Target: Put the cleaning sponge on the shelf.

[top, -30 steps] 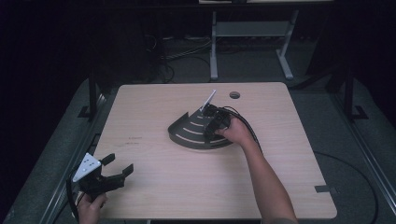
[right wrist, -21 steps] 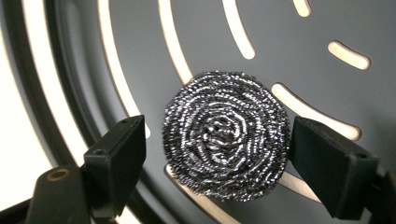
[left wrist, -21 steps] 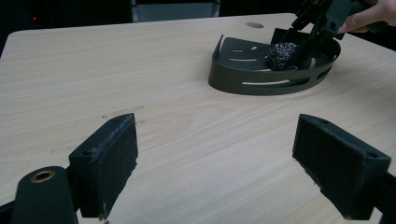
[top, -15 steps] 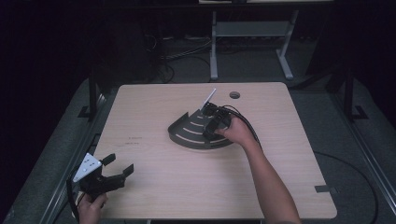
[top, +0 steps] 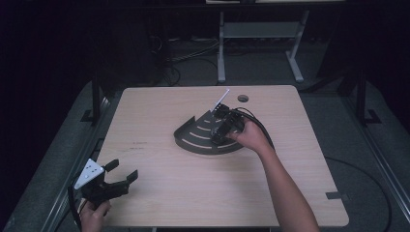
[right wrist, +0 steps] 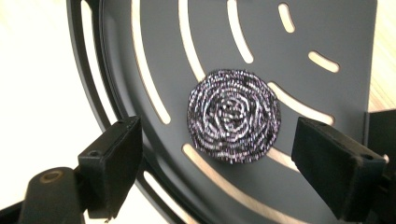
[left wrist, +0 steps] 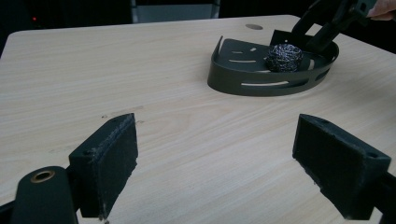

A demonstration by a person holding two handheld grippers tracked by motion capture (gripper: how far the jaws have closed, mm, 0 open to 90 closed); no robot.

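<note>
I had just let my right gripper (right wrist: 215,172) open its jaws wide above the steel wool ball (right wrist: 233,122) lying in the dark corner shelf (right wrist: 336,37), so lifting straight up seemed best, while my left gripper (left wrist: 229,163) waited, jaws spread, near the table's (left wrist: 93,70) left edge.

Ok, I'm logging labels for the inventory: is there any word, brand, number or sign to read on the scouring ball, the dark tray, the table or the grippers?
None can be read: the steel scouring ball, the dark slotted tray, the wooden table and the left gripper bear no print.
A faint dark mark on the table is too small to read.
</note>
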